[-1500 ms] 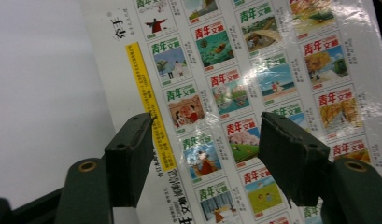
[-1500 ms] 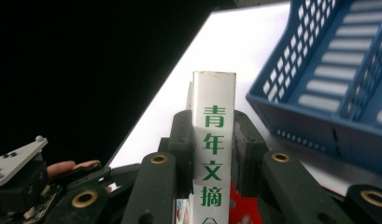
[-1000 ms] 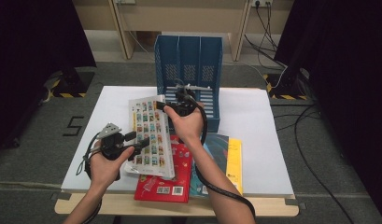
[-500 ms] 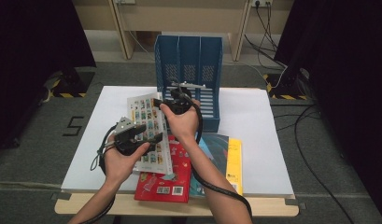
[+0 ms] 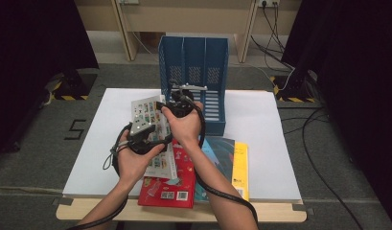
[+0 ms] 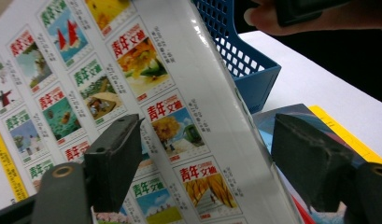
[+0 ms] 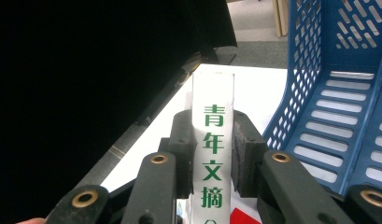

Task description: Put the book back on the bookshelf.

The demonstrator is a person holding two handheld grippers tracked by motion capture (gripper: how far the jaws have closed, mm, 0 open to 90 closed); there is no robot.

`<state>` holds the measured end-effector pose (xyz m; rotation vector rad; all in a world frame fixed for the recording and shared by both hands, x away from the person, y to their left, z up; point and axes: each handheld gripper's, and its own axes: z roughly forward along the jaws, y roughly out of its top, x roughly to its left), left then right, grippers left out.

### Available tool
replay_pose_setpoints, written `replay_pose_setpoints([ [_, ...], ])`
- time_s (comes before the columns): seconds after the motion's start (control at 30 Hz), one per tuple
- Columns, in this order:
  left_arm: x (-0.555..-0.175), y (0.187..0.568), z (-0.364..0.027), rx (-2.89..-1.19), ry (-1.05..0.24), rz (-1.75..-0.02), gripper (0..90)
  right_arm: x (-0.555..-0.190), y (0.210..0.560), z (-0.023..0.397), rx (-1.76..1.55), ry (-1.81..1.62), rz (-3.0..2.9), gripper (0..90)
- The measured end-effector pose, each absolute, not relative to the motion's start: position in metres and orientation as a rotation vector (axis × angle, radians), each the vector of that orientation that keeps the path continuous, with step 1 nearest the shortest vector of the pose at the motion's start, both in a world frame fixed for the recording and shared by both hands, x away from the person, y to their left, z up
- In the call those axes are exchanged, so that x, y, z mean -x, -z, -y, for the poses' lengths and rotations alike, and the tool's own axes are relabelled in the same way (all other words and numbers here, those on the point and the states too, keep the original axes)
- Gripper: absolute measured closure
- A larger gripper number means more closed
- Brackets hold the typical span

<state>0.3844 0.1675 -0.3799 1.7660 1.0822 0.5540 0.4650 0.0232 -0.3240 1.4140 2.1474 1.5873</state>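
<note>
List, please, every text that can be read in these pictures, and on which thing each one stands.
"青年文摘": green, down the spine of the white book clamped in the right gripper.
"青年文摘": red, repeated over the small pictures on that book's cover.
"5": black mark on the floor, left of the table.
Red book: codes and print too small to read.

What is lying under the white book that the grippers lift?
Under the white book, a red book lies on the table, beside a blue-green book and a yellow one. The white book and hands cover part of the red cover.
</note>
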Motion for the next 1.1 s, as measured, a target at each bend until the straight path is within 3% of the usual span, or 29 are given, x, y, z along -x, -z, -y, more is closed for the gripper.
replay_pose_setpoints([
  [0.3,-0.386,0.38,-0.166,-1.778,-0.565,-1.074,29.1,-0.461,0.32,-0.028,-1.396,-1.538,-2.153,74.4],
  [0.67,-0.387,0.37,-0.186,-1.749,-0.675,-1.069,37.2,-0.445,0.299,-0.038,-1.273,-1.588,-2.1,74.4],
  [1.1,-0.388,0.381,-0.194,-1.768,-0.777,-1.083,42.2,-0.44,0.302,-0.047,-1.245,-1.578,-2.126,74.4],
])
